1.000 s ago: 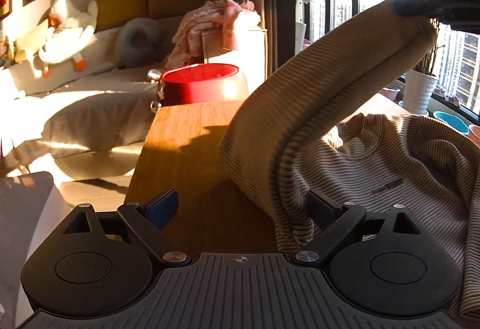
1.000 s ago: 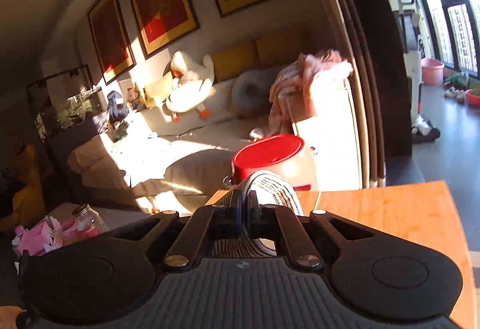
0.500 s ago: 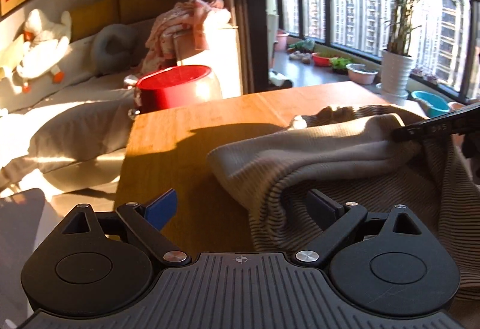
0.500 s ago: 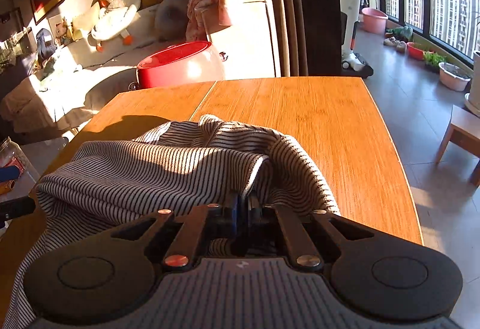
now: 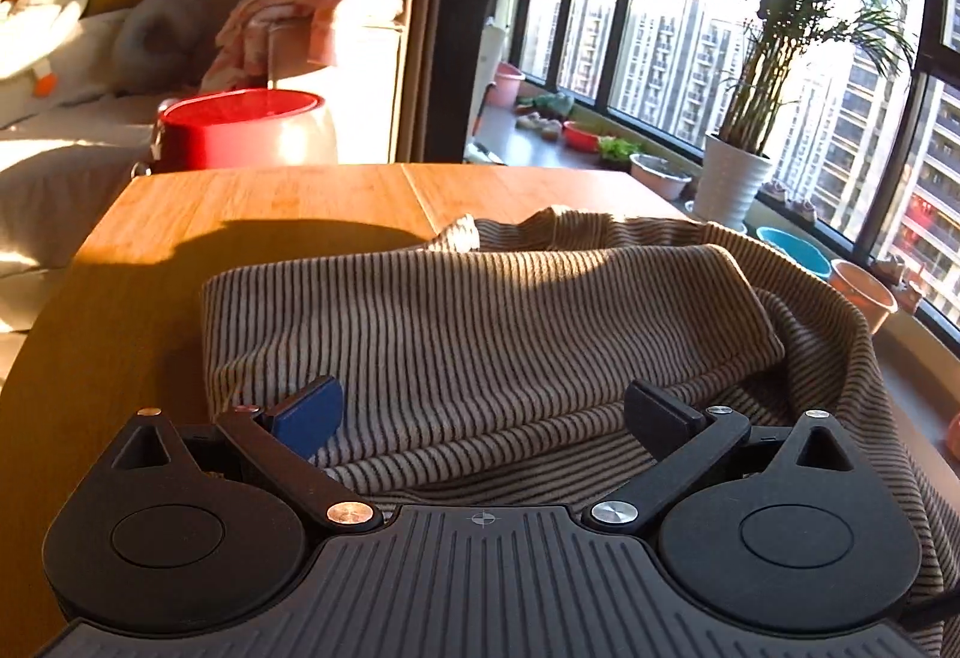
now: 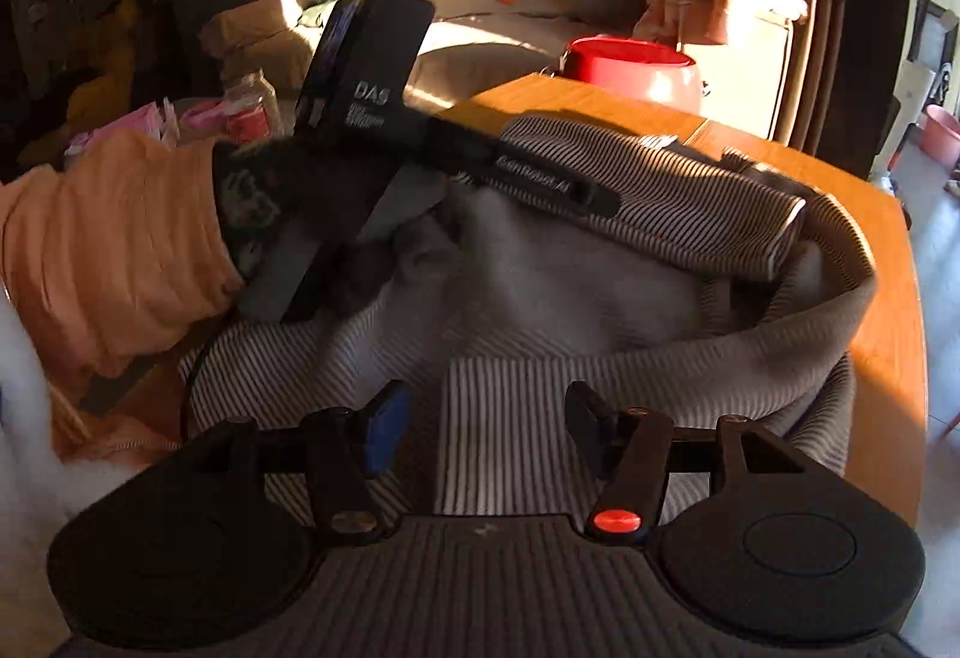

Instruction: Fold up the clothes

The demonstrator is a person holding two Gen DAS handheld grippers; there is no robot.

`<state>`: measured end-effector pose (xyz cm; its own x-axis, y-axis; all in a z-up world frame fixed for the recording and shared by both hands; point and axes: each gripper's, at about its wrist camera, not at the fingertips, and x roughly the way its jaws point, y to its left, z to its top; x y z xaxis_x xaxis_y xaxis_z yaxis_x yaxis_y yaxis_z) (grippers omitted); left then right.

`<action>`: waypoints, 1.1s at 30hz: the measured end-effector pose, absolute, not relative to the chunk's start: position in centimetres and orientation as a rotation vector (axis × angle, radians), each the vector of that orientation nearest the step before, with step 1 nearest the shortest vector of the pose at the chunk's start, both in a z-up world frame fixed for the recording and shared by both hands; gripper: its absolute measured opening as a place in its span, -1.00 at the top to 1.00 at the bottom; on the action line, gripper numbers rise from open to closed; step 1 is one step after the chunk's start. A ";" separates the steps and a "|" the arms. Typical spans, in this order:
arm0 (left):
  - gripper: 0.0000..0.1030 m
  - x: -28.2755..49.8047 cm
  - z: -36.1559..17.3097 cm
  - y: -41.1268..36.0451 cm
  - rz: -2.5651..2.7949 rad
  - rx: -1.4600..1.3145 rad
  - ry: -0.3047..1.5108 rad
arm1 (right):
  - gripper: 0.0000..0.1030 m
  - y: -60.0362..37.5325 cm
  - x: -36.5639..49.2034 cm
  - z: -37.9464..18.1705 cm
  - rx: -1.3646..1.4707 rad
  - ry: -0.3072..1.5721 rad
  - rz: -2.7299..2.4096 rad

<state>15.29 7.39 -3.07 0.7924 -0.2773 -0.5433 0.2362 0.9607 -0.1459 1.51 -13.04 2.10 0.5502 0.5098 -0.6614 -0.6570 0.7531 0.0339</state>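
A beige sweater with thin dark stripes point(image 5: 480, 322) lies on the wooden table point(image 5: 270, 202). One sleeve point(image 6: 672, 202) is laid flat across its body. My left gripper point(image 5: 480, 406) is open just above the sweater's near edge, with nothing between its fingers. My right gripper point(image 6: 486, 427) is also open and hovers over the striped cloth from the other side, holding nothing. In the right wrist view the left gripper's black housing point(image 6: 372, 58) reaches over the sweater, held by a gloved hand point(image 6: 258, 202).
A red tub point(image 5: 240, 130) stands past the table's far edge, with a sofa behind it. The person's orange sleeve point(image 6: 108, 250) is at the table's left side. A potted palm point(image 5: 732, 178) and small bowls stand by the window on the right.
My right gripper has let go of the sleeve, opened and drawn back. The sleeve came down from the air and now lies across the sweater. My left gripper has shifted over the cloth.
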 end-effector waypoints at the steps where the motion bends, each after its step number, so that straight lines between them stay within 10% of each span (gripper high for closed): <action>1: -0.99 15.1 -3.0 7.6 -0.276 -0.083 0.582 | -0.08 -13.1 1.6 2.1 -0.237 0.696 0.678; 4: -0.99 14.7 -2.8 8.3 -0.274 -0.115 0.576 | 0.84 -13.4 2.0 2.3 -0.263 0.672 0.620; 17: -1.00 11.7 -0.9 8.1 -0.415 -0.099 0.571 | 0.85 -26.5 8.6 18.1 0.131 0.224 0.234; 33: -1.00 9.1 -2.2 7.7 -0.483 -0.054 0.597 | 0.80 -6.4 16.7 15.1 0.090 0.349 0.667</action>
<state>9.08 7.69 -2.22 0.7195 -0.4518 -0.5274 0.4210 0.8878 -0.1863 16.68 -6.37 15.15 0.7302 0.6195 -0.2881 -0.5897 0.7844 0.1922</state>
